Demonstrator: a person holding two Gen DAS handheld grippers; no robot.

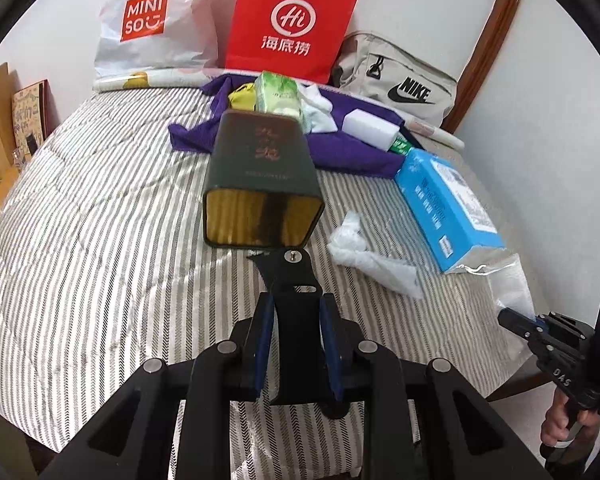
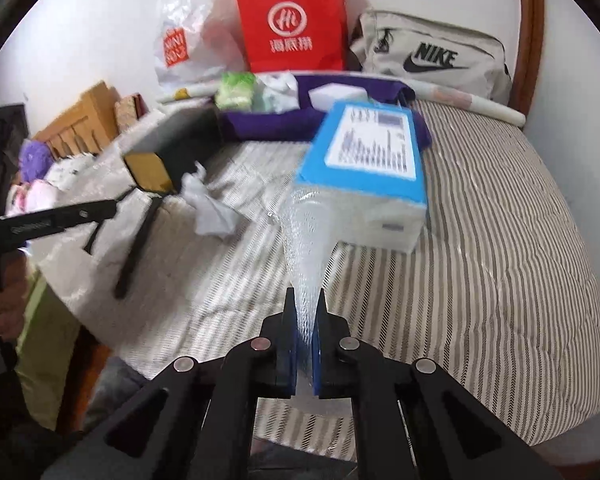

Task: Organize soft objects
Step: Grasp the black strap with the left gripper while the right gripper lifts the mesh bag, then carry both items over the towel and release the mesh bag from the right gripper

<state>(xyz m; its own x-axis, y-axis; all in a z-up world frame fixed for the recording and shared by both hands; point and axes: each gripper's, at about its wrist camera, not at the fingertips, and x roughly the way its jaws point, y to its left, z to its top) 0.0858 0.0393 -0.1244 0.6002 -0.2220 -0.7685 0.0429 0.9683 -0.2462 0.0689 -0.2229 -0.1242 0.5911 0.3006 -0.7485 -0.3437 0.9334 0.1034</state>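
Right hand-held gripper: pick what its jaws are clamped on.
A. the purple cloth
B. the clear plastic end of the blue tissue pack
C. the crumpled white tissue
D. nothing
B: in the right wrist view the right hand-held gripper has its jaws pinched on the clear plastic tail of the blue tissue pack; the crumpled tissue lies apart on the bed.

We see a dark tin [image 1: 260, 184] with a glossy, gold-lined metal inside, lying on woven striped cloth bedding [image 1: 100, 208]. The blue tissue pack [image 2: 363, 184] wears shiny clear plastic film. The red bag [image 1: 292, 20] looks like smooth paper; the purple cloth [image 1: 339, 148] seems matt
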